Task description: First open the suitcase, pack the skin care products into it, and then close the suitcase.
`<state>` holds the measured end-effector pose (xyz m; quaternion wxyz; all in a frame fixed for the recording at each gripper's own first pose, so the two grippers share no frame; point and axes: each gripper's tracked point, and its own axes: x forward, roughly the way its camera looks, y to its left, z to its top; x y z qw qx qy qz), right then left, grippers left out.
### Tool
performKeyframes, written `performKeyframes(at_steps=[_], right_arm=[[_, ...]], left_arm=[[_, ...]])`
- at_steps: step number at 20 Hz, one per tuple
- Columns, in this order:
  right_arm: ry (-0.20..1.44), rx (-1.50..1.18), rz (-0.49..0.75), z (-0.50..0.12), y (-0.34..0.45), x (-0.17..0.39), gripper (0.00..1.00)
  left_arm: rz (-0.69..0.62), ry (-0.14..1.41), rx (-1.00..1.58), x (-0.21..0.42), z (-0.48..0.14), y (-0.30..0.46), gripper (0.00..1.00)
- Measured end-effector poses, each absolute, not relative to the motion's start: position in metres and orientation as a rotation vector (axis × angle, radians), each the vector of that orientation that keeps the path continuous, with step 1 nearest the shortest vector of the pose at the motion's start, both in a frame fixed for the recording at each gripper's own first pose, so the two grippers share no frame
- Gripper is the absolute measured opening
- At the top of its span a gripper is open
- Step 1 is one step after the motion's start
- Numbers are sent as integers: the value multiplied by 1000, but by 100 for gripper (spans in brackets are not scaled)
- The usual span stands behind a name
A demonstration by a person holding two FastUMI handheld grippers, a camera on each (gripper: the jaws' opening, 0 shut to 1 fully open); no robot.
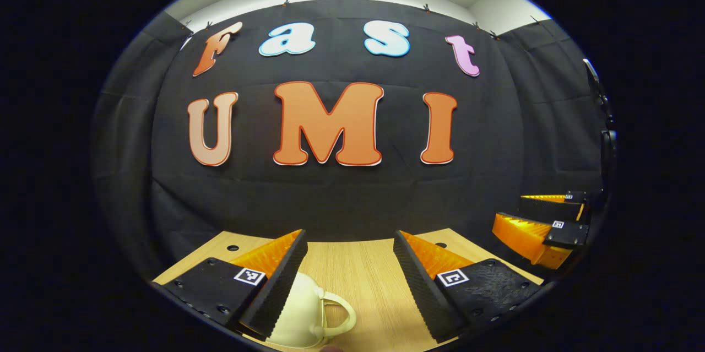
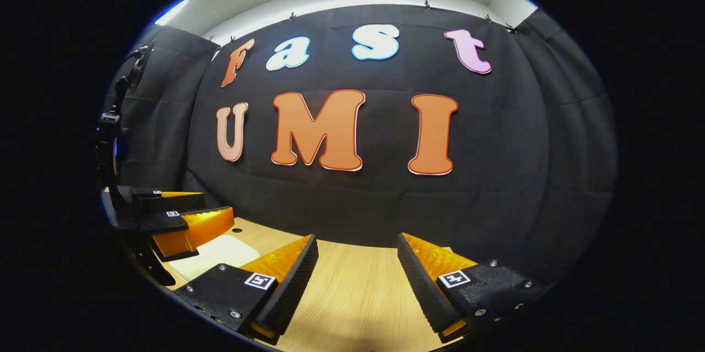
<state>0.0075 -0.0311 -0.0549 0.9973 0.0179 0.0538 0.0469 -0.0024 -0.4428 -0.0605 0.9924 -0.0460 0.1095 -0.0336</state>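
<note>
Left gripper (image 1: 349,236): hangs low over the wooden table (image 1: 358,275), pointed at the black cloth wall. Jaws spread wide, with bare tabletop in the gap between them and nothing gripped.

Cream suitcase (image 1: 300,308): lies on the table at the bottom of the left gripper view, partly tucked under the left finger (image 1: 278,280) of that gripper. Shows a rounded cream shell with a looped handle (image 1: 337,313) sticking out toward the gap between the jaws. Touching the finger or merely beneath it: cannot tell. Lid open or shut: cannot tell either, since so little of the shell shows.

Right gripper (image 1: 509,207): appears at the far right of the left gripper view, well apart from the suitcase, level with the table's edge. Jaws parted there too, one finger above the other, nothing between them.

In the right gripper view: right gripper (image 2: 357,239) also hovers low over the table (image 2: 358,286), facing the same wall. Jaws wide open, only plain wood grain between them, nothing held.

Left gripper (image 2: 217,202), seen at the left of the right gripper view: jaws apart, poised just above a pale cream patch of the suitcase (image 2: 215,253), which rests on the table near a small round hole (image 2: 237,229) in the wood.

Two more such holes (image 1: 232,248) near the table's far edge in the left gripper view, one to each side.
</note>
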Motion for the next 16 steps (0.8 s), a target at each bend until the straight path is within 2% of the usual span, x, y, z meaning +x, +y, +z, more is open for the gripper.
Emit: performKeyframes(at_steps=[7,16], right_arm=[[96,44,4,-47,-45,3,93],[57,82,-11,-36,-24,0,93]], left_arm=[[-176,213,-64,7,-57,-452,96],[-220,197,5,0,-58,-449,96]])
